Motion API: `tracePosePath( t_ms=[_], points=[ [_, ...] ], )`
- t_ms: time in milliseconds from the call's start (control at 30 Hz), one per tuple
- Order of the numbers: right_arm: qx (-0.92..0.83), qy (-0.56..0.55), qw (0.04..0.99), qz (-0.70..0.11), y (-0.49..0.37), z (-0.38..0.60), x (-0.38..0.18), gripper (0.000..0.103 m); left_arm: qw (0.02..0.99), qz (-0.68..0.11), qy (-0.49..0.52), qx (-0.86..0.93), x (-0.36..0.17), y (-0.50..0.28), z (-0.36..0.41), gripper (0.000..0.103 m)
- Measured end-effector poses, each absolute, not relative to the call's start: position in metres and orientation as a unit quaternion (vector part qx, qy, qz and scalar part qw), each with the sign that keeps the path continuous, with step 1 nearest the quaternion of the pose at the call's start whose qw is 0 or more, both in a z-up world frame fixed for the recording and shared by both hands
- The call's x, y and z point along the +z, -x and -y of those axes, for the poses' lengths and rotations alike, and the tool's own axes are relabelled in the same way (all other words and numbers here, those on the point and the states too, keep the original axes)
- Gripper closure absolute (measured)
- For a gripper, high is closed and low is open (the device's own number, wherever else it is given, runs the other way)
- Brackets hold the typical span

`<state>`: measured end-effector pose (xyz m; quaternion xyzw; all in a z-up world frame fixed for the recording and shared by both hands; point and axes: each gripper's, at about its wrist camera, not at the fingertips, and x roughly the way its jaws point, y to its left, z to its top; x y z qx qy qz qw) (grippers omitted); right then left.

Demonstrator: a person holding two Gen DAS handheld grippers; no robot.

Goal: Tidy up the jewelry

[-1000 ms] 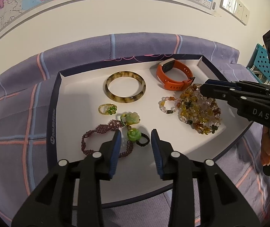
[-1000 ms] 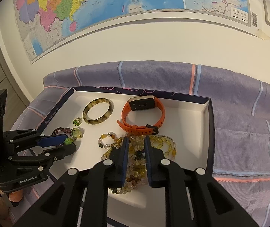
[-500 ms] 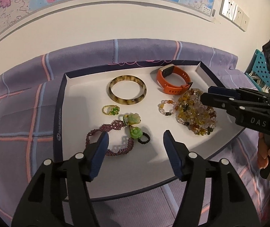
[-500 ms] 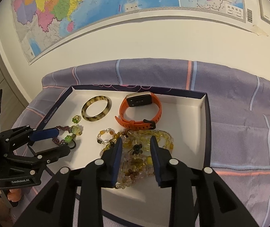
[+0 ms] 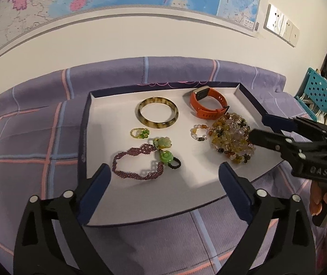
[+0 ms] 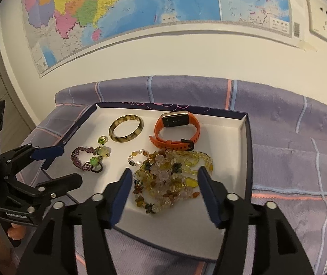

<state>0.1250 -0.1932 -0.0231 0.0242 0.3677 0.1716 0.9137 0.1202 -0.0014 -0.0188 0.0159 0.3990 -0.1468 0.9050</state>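
The jewelry lies loose in a shallow white tray point(image 5: 248, 96) on a purple checked cloth point(image 5: 26, 142). A purple bracelet point(image 5: 136, 162) with green flowers rests ahead of the left gripper point(image 5: 164, 180), beyond its fingertips and slightly to their left; nothing is between the jaws, which have just been opening and now stand wide apart. A heap of amber beads point(image 6: 168, 178) lies partly between the fingertips of the right gripper point(image 6: 164, 189), whose jaws have also just been opening; the pads stand clear of the beads on both sides. Just left of the heap lies a small bead ring point(image 6: 138, 158). Farther back sit a tortoiseshell bangle point(image 6: 125, 131), an orange watch point(image 6: 176, 133) and a small green ring point(image 5: 140, 133). A map point(image 6: 140, 9) hangs on the wall behind.
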Motion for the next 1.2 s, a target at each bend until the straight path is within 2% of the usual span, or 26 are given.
tracePosePath(
  t_ms=[67, 133, 233, 333, 700, 1200],
  points=[
    [0.169, -0.024, 0.915, -0.365, -0.120, 0.193, -0.023, 0.028, 0.908, -0.394, -0.010, -0.143, -0.016, -0.116, -0.002, 0.006],
    [0.161, -0.022, 0.920, -0.356, -0.110, 0.193, -0.022, 0.024, 0.909, -0.392, -0.004, -0.142, -0.014, -0.111, -0.006, 0.006],
    [0.151, -0.021, 0.925, -0.347, -0.097, 0.192, -0.021, 0.011, 0.913, -0.386, -0.003, -0.129, -0.013, -0.103, -0.009, 0.006],
    [0.144, -0.023, 0.931, -0.335, -0.082, 0.190, -0.020, 0.007, 0.917, -0.380, -0.005, -0.120, -0.012, -0.092, -0.009, 0.006],
    [0.125, -0.017, 0.938, -0.322, -0.031, 0.180, -0.027, 0.007, 0.924, -0.377, 0.007, -0.064, -0.016, -0.057, -0.014, 0.006],
    [0.112, -0.017, 0.941, -0.319, -0.007, 0.179, -0.030, 0.007, 0.930, -0.366, 0.003, -0.039, -0.014, -0.032, -0.012, 0.005]
  ],
)
